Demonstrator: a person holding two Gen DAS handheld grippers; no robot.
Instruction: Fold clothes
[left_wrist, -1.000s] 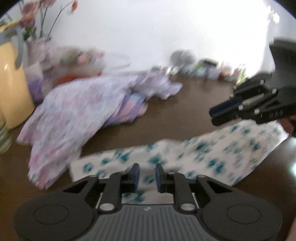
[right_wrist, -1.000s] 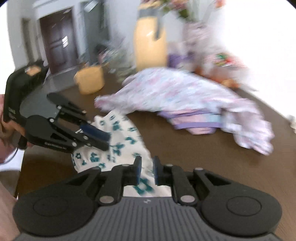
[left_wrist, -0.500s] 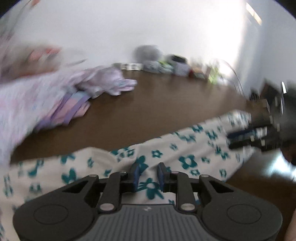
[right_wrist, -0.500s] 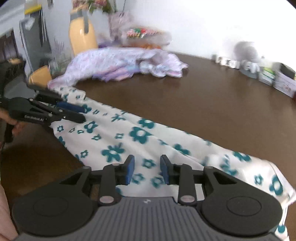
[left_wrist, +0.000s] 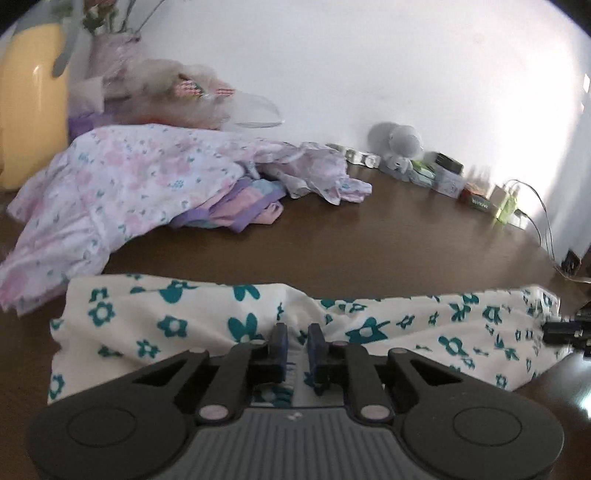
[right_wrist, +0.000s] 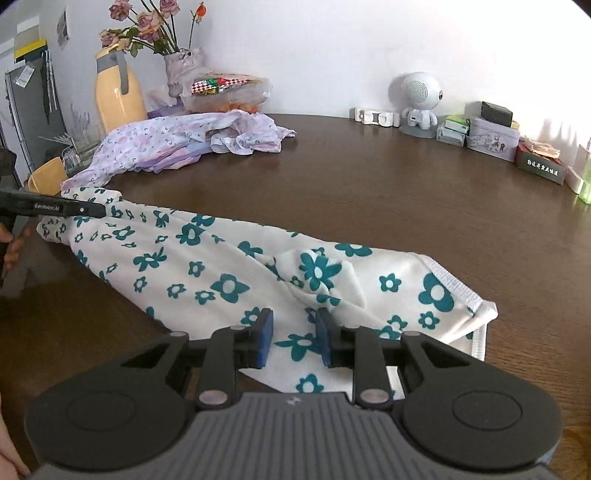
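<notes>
Over brown table (right_wrist: 369, 192), both hand-held grippers tilt down: left (left_wrist: 294, 338) pinching floral cloth (right_wrist: 207, 266), right (right_wrist: 294, 334) spread.

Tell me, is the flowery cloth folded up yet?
No. The cloth lies stretched long across the table, rumpled, with no neat fold.

— What was that cloth on the table?

— A white garment with teal flowers (right_wrist: 236, 273), stretched out long and rumpled across the brown top, running from about nine o'clock toward four in the right wrist view, its ribbed hem at the four o'clock end.

— And the other clothes?

— A pink floral heap (left_wrist: 122, 184) lay crumpled toward ten o'clock, well apart, over some purple-trimmed pieces.
</notes>
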